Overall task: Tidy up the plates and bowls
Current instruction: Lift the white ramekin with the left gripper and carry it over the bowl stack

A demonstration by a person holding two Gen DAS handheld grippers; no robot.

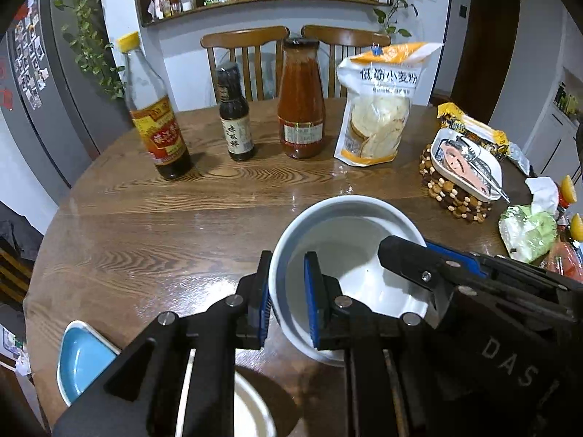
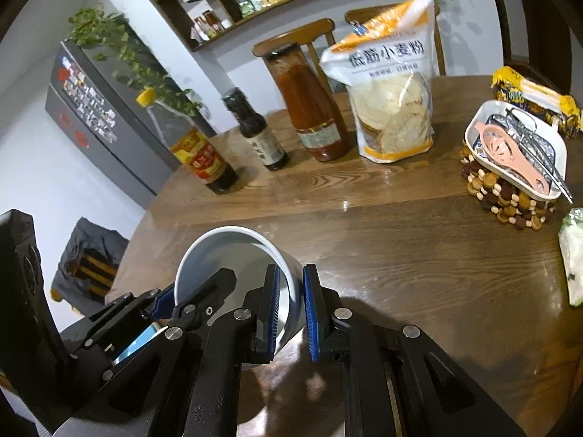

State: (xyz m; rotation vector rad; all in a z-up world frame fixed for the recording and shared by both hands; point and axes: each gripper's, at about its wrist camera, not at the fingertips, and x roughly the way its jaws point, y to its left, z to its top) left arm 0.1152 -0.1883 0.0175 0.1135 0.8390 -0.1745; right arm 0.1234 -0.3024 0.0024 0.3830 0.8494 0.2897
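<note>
A white bowl (image 1: 349, 255) is held over the wooden table (image 1: 164, 218) by both grippers. My left gripper (image 1: 288, 298) is shut on the bowl's left wall, one pad outside and one inside. My right gripper (image 2: 291, 313) is shut on the bowl's (image 2: 226, 251) right wall the same way; it also shows in the left wrist view (image 1: 430, 266). A blue plate (image 1: 80, 360) lies at the near left table edge. A white dish (image 1: 251, 408) sits below the left gripper, mostly hidden.
A row stands at the back of the table: a yellow-capped bottle (image 1: 156, 116), a dark sauce bottle (image 1: 235, 113), a red sauce jar (image 1: 300, 102) and a flour bag (image 1: 379, 105). A white tray of utensils (image 1: 466, 167) sits on a beaded mat at right.
</note>
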